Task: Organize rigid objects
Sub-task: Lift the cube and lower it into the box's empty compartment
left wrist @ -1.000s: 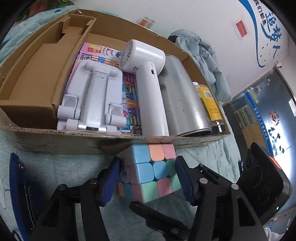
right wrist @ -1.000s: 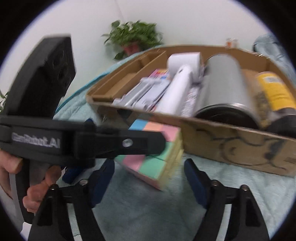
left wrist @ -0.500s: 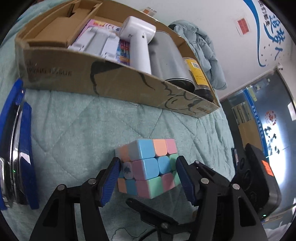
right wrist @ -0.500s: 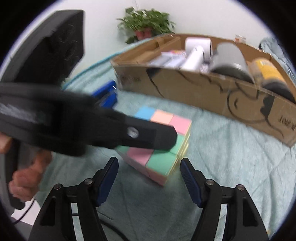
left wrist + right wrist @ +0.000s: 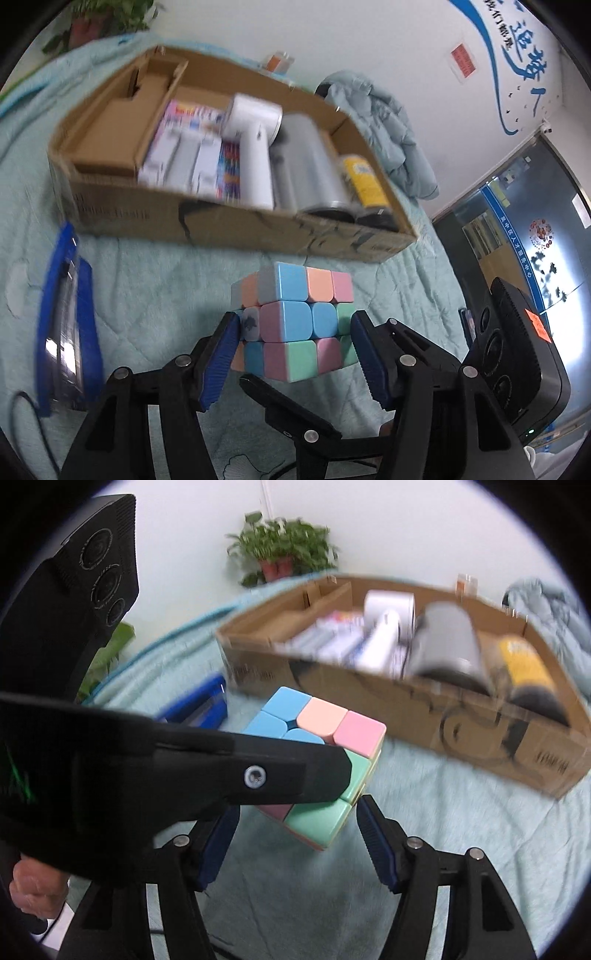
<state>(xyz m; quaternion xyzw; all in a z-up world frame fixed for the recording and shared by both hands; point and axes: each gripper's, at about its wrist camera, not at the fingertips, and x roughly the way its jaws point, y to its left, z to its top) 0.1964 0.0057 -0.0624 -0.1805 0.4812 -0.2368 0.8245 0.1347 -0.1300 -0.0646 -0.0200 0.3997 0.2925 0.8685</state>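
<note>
Between the left fingers: a pastel puzzle cube [image 5: 295,325] is clamped by the left gripper [image 5: 295,354], lifted clear of the teal quilt [image 5: 155,295].
Left fingers: the blue pads [image 5: 218,362] are pressed against the cube's two side faces; the gripper is held level, pointed at the box.
Left of the left fingers: a blue stapler [image 5: 68,325] is laid on the quilt.
Beyond the fingertips: a cardboard box [image 5: 229,229] is seen; from left to right it is filled with a cardboard insert [image 5: 110,147], a white folded stand [image 5: 184,162] on a colourful booklet, a white handheld fan [image 5: 255,155], a steel cylinder [image 5: 310,177] and a yellow-labelled bottle [image 5: 365,184].
Right gripper [image 5: 295,842]: held low, just under and behind the cube, fingers spread apart, nothing gripped.
Right view, left side: the left gripper's black arm is seen laid across the cube.
</note>
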